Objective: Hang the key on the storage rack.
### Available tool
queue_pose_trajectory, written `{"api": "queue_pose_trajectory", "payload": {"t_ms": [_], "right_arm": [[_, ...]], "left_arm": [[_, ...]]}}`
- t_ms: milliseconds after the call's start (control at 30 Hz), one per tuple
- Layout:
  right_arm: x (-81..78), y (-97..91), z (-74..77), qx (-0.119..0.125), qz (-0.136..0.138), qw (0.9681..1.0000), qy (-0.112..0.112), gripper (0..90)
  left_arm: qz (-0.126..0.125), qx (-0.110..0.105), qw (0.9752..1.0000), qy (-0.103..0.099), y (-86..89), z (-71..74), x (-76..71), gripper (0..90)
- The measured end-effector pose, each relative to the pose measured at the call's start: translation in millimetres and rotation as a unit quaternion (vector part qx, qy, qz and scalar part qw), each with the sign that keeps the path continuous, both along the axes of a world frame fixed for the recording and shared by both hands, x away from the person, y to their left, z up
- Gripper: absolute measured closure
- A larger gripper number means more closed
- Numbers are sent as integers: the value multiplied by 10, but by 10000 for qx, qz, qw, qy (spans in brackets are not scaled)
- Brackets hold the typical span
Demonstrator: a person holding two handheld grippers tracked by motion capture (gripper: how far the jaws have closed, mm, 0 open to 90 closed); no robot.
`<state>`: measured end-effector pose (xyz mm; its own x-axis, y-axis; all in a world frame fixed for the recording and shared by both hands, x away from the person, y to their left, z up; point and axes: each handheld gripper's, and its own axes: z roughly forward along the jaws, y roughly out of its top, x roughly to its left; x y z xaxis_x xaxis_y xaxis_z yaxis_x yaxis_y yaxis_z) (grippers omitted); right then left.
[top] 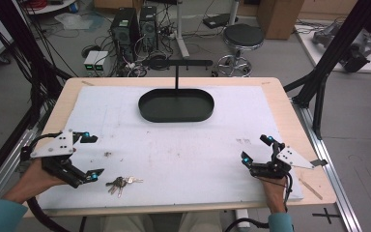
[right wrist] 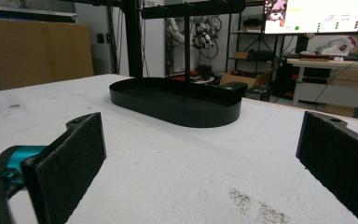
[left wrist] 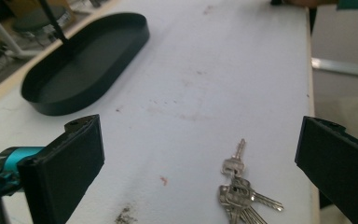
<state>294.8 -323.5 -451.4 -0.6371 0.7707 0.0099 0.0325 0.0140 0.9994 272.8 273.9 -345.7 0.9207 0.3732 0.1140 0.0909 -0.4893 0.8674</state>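
**Left gripper nearest the keys — jaws spread, nothing held**

Left gripper [top: 88,157] sits w/ its jaws wide apart and empty, at the near-left of the white mat [top: 183,145]. The bunch of keys [top: 121,183] lies flat on the mat just beside it — to the gripper's right and a touch nearer the person, close to the mat's front edge. In the left gripper view the keys [left wrist: 240,189] show low between the two jaws, closer to the right-hand jaw, not yet touched.

Right gripper [top: 258,152] is also spread and empty, well apart from the keys on the far side of the mat; its own view looks toward the black oval tray [right wrist: 177,105]. So the left hand is clearly the nearer one.

Keys, taken from the tray [top: 176,105]: well apart, toward the person and to the left. The bunch's long axis runs roughly parallel to the mat's front edge, tilted slightly. One key sticks out toward the right gripper's side; the rest fan the other way, toward the front edge — ring approx. in the middle.

Judgement: next move likely a short shift right and down w/ the left gripper, jaws straddling the bunch across its long axis.
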Motion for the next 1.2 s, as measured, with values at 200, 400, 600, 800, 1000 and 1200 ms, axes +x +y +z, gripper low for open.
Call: {"api": "queue_pose_trajectory", "payload": {"t_ms": [200, 400, 600, 800, 1000, 1200], "right_arm": [[-7, 3, 0, 2, 16, 10000, 38, 5], [-7, 3, 0, 2, 15, 10000, 37, 5], [-7, 3, -1, 7, 11, 10000, 42, 5], [-7, 3, -1, 1, 14, 10000, 38, 5], [-7, 2, -1, 6, 18, 10000, 35, 5], [-7, 2, -1, 0, 15, 10000, 23, 5]], "left_arm": [[-249, 509, 9982, 171, -143, 7, 36, 17], [-470, 989, 9936, 261, -270, -75, 53, 18], [-681, 1262, 9884, 493, -400, -156, 98, 18], [-787, 1612, 9818, 619, -541, -243, 137, 18], [-854, 1883, 9754, 760, -609, -314, 161, 36], [-905, 2134, 9685, 913, -652, -379, 181, 36]]}}
